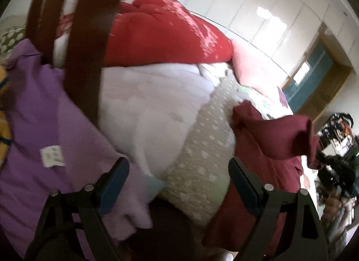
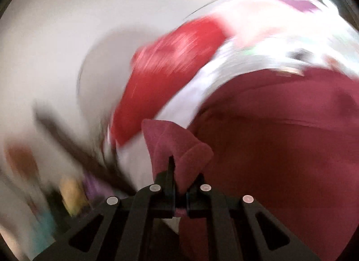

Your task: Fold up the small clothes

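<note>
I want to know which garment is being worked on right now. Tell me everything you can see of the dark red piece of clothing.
The dark red garment is a plain maroon cloth of soft, matte fabric. It is not yet folded. The right gripper is shut on a bunched fold of its edge, which sticks up between the fingers. In the left wrist view the garment hangs lifted and crumpled at the right, in front of a dotted beige cushion, its lower part draping past the open left gripper, which does not hold it.

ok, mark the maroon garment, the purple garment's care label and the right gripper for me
maroon garment [image 2: 177, 146]: right wrist view, bunched corner sticking up from the jaws.
care label [image 1: 52, 156]: left wrist view, middle of the white tag on the purple garment [image 1: 36, 108].
right gripper [image 2: 179, 190]: right wrist view, between its fingertips, shut on the cloth.
</note>
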Demonstrator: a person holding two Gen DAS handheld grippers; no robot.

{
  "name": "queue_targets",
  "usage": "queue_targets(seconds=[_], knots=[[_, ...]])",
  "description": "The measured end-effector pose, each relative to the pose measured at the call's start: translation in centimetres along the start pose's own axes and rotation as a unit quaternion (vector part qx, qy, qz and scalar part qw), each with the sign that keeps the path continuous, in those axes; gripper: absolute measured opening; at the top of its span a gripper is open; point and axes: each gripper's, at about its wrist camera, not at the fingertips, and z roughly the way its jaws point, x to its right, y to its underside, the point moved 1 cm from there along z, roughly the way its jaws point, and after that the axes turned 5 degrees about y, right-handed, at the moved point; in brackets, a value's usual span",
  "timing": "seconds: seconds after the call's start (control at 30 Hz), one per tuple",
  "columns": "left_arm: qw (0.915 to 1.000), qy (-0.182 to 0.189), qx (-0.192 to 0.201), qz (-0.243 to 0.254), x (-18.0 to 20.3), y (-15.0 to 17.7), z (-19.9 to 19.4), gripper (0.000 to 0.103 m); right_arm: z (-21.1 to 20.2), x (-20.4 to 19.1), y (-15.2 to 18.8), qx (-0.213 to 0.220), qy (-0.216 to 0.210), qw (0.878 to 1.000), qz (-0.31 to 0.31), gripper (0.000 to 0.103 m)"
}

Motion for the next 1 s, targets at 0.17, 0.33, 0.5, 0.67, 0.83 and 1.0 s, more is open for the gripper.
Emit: queue_targets(seconds=[0.17, 0.33, 0.5, 0.67, 0.83, 1.0], knots=[[0.9991, 0.007, -0.022, 0.036, 3.4, 0.5, 1.4, 0.089, -6.6, 16.2, 1.1, 0.046, 0.104, 0.967, 0.226, 0.050], [0.9975, 0.005, -0.045, 0.055, 6.0, 1.2, 2.8, 0.089, -9.6, 18.1, 1.6, 0.047, 0.153, 0.973, 0.165, 0.055], [0.9935, 0.012, -0.064, 0.093, 10.1, 2.3, 4.1, 0.089, -7.2, 14.2, -0.5, 0.037, 0.192, 0.981, 0.014, 0.069], [0.9890, 0.016, -0.081, 0.123, 12.7, 3.5, 4.9, 0.089, -2.9, 13.6, -2.2, 0.026, 0.274, 0.958, -0.084, 0.072], [0.9862, 0.012, -0.093, 0.136, 13.6, 4.0, 5.8, 0.089, -1.0, 13.5, -3.8, -0.006, 0.316, 0.941, -0.124, 0.012], [0.9864, 0.015, -0.100, 0.129, 13.7, 3.7, 7.0, 0.089, -3.0, 6.8, -7.1, 0.033, 0.254, 0.950, -0.179, 0.008]])
